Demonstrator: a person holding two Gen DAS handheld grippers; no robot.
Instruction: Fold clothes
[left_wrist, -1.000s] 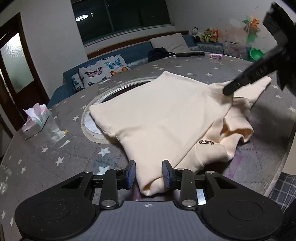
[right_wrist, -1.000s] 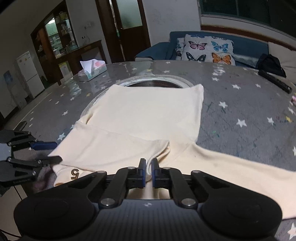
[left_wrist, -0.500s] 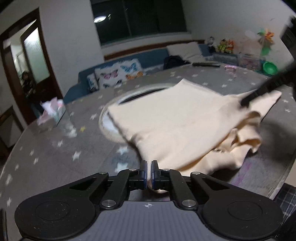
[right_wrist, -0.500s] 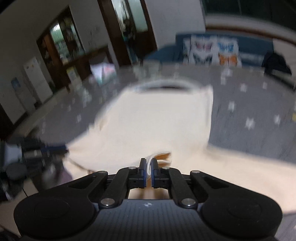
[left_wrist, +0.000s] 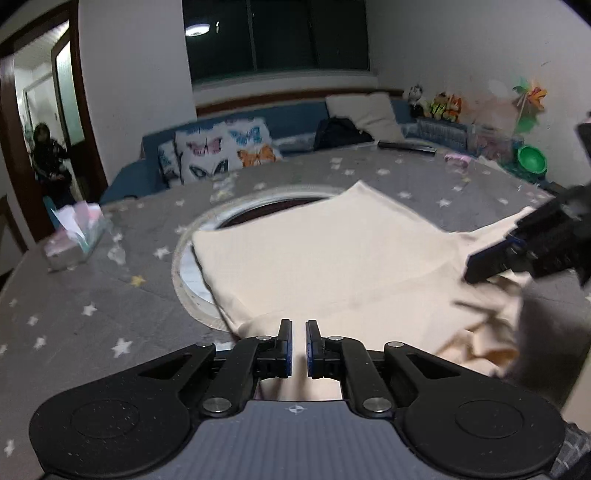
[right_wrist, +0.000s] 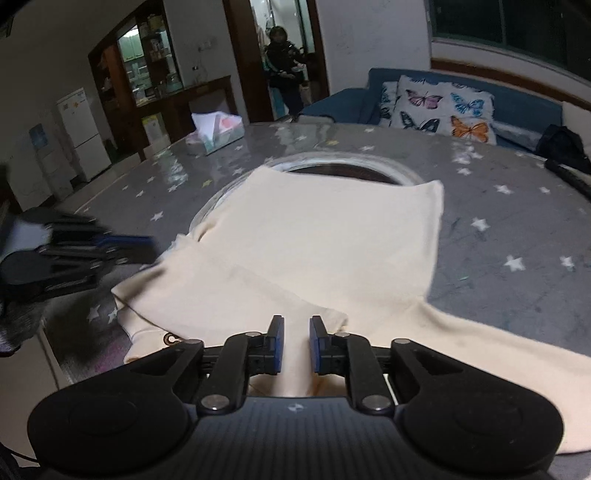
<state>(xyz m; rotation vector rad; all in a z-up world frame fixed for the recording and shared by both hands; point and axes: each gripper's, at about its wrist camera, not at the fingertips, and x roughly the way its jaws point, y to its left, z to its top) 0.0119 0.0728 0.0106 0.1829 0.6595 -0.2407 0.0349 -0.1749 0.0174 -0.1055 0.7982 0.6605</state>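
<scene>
Now both your tongs are opening again. A second ago the left tongs (left_wrist: 298, 345) stood wider around the cream garment's (right_wrist: 332, 254) near corner, then pinched it; the right tongs (right_wrist: 296, 343) were closed on a fold. Cloth lies between both pairs, but the pads seem no longer to press it, so I judge this fold is being released. The garment lies across the table (right_wrist: 509, 221), partly over its round centre opening. One sleeve reaches right, near the edge; the far side has free room.
</scene>
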